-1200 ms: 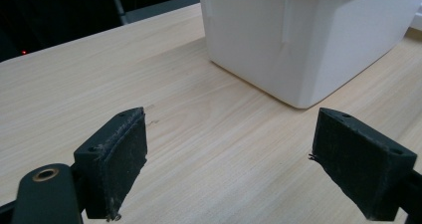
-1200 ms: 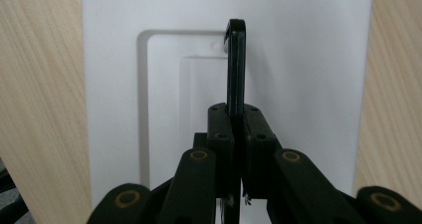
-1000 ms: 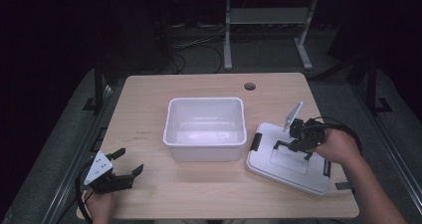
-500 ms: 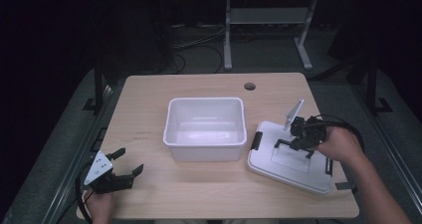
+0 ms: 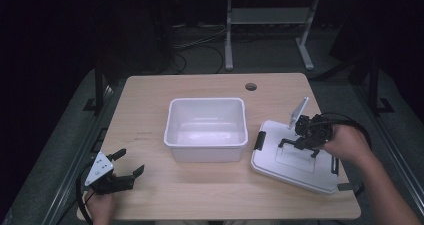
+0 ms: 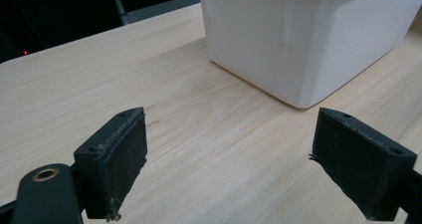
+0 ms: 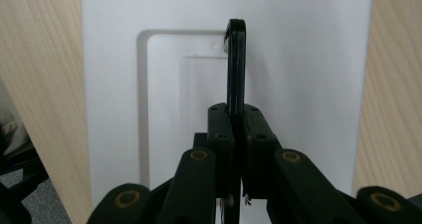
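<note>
While clamped on the black handle (image 7: 235,64) of a white lid (image 5: 295,157), right gripper (image 5: 305,135) over the lid's middle, jaws pressed tight against the handle's thin edge. Lid flat on the wooden table (image 5: 150,100) at about four o'clock, just beside a white tub (image 5: 206,130) at the centre. Left gripper (image 5: 116,172) at eight o'clock near the table's front edge, jaws spread wide, holding nothing, aimed toward the tub (image 6: 298,40).

The left hand-held gripper (image 6: 229,154) is hovering with jaws standing wide apart over the wooden bench (image 6: 99,79), facing the white plastic bin (image 6: 298,35) just ahead.
</note>
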`<move>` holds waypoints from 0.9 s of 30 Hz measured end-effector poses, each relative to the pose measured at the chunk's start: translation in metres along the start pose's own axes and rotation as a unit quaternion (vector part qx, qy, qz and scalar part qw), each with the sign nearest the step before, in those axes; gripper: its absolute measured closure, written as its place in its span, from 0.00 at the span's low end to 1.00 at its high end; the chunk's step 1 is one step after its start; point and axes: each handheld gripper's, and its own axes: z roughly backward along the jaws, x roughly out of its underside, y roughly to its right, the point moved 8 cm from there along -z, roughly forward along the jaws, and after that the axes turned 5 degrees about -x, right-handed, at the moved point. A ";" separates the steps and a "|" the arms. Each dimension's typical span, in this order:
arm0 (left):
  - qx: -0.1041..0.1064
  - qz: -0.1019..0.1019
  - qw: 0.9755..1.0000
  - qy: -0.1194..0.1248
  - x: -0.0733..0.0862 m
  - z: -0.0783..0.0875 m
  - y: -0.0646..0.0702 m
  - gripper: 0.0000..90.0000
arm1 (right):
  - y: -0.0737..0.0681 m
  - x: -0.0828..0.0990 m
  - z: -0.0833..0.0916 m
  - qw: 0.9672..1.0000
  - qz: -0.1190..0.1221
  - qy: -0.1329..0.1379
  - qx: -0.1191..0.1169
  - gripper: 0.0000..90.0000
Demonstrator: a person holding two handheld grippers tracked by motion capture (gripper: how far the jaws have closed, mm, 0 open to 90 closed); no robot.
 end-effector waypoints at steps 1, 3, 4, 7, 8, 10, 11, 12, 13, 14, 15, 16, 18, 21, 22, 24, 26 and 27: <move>0.000 -0.001 1.000 0.000 0.000 0.000 0.000 0.15 | 0.000 0.000 0.002 1.000 0.000 0.002 0.002 0.94; 0.000 0.000 1.000 0.000 0.000 0.000 0.000 0.15 | 0.000 0.001 0.005 1.000 0.000 0.001 0.001 0.94; 0.000 0.002 1.000 0.001 0.000 0.000 0.000 0.15 | 0.000 0.001 0.006 1.000 -0.001 0.002 0.002 0.94; 0.001 -0.002 1.000 0.000 0.000 -0.001 0.001 0.15 | 0.000 0.002 0.010 1.000 0.001 0.001 0.003 0.94; 0.001 -0.002 1.000 0.000 0.000 0.000 0.001 0.15 | 0.000 0.003 0.010 1.000 0.002 0.002 0.004 0.94; 0.001 -0.001 1.000 0.000 0.000 -0.001 0.001 0.15 | 0.000 0.003 0.012 1.000 0.002 0.001 0.003 0.94; 0.001 -0.001 1.000 0.000 0.000 -0.001 0.001 0.15 | 0.000 0.004 0.013 1.000 0.003 0.001 0.004 0.94; 0.001 -0.001 1.000 0.000 0.000 -0.001 0.001 0.15 | 0.000 0.004 0.014 1.000 0.003 0.001 0.004 0.94; 0.001 0.000 1.000 0.000 0.000 -0.001 0.001 0.15 | -0.001 0.004 0.015 1.000 0.002 0.001 0.004 0.94; 0.001 -0.001 1.000 0.000 0.000 -0.001 0.001 0.15 | 0.000 0.004 0.017 1.000 0.003 0.001 0.006 0.94; 0.001 -0.001 1.000 -0.001 0.000 -0.001 0.001 0.15 | -0.001 0.004 0.018 1.000 0.002 0.001 0.006 0.94; 0.000 -0.001 1.000 0.000 0.000 -0.001 0.001 0.15 | -0.001 0.004 0.019 1.000 0.003 0.001 0.006 0.94; 0.001 -0.001 1.000 0.000 0.000 -0.001 0.001 0.15 | 0.000 0.003 0.022 1.000 0.005 0.002 0.008 0.94; 0.001 0.000 1.000 0.000 0.000 -0.001 0.001 0.15 | -0.001 0.003 0.026 1.000 0.008 0.002 0.009 0.94; 0.001 0.001 1.000 0.001 0.000 -0.001 0.001 0.15 | -0.001 0.003 0.028 1.000 0.008 0.002 0.009 0.94; 0.000 0.001 1.000 0.001 0.000 -0.001 0.001 0.15 | -0.002 0.003 0.031 1.000 0.008 0.003 0.010 0.94; 0.001 0.002 1.000 0.001 0.000 -0.001 0.001 0.15 | -0.001 0.002 0.034 1.000 0.012 0.003 0.011 0.94; 0.001 0.001 1.000 0.001 0.000 -0.001 0.001 0.15 | -0.002 0.002 0.036 1.000 0.012 0.003 0.011 0.94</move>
